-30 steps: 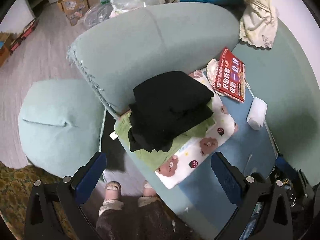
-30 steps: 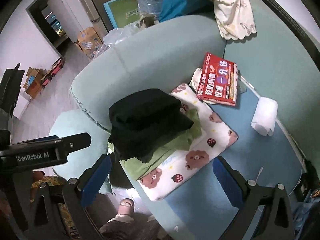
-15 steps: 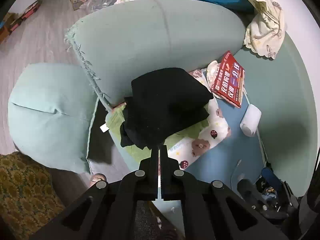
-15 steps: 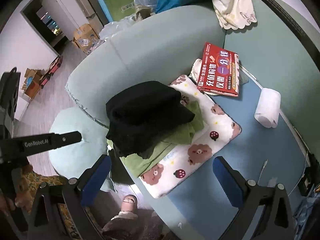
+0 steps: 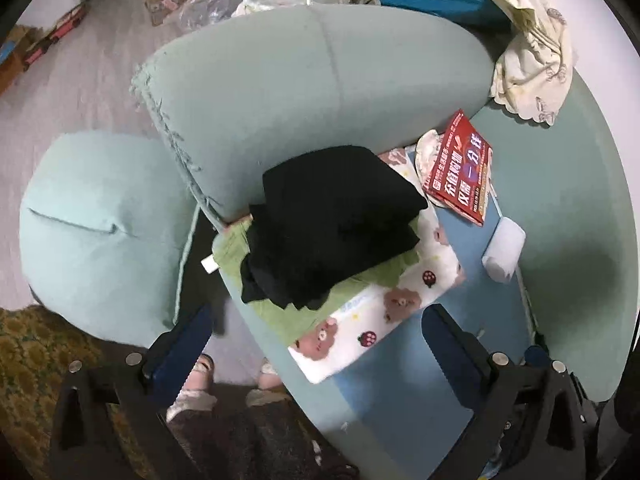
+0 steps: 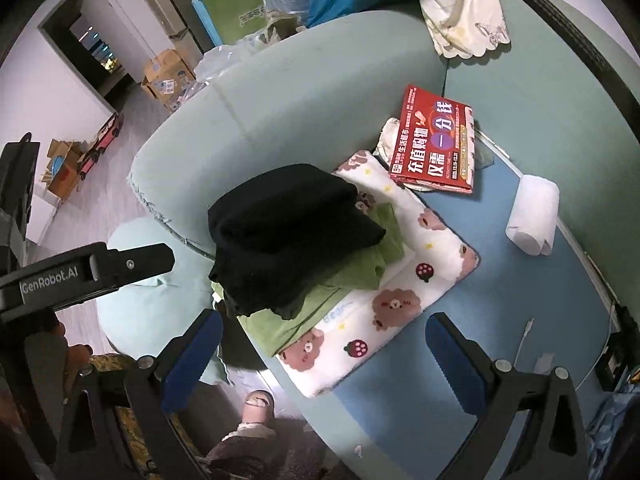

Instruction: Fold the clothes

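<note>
A folded black garment (image 5: 332, 220) (image 6: 292, 232) lies on top of a folded green garment (image 5: 288, 320) (image 6: 320, 300), both stacked on a white bear-print folded cloth (image 5: 380, 308) (image 6: 384, 308) on the sofa seat. My left gripper (image 5: 316, 340) is open and empty, held above and in front of the stack. My right gripper (image 6: 324, 340) is open and empty, also above the stack. The body of the left gripper (image 6: 80, 272) shows at the left of the right wrist view.
A red booklet (image 5: 460, 176) (image 6: 436, 152) and a white roll (image 5: 504, 248) (image 6: 532, 216) lie on the blue seat. A cream cloth (image 5: 532, 52) hangs on the sofa back. A pale green ottoman (image 5: 100, 232) stands left; feet in slippers (image 5: 200, 380) below.
The left gripper shut half a second ago and has opened again. Both grippers drifted slightly; the stack has not moved.
</note>
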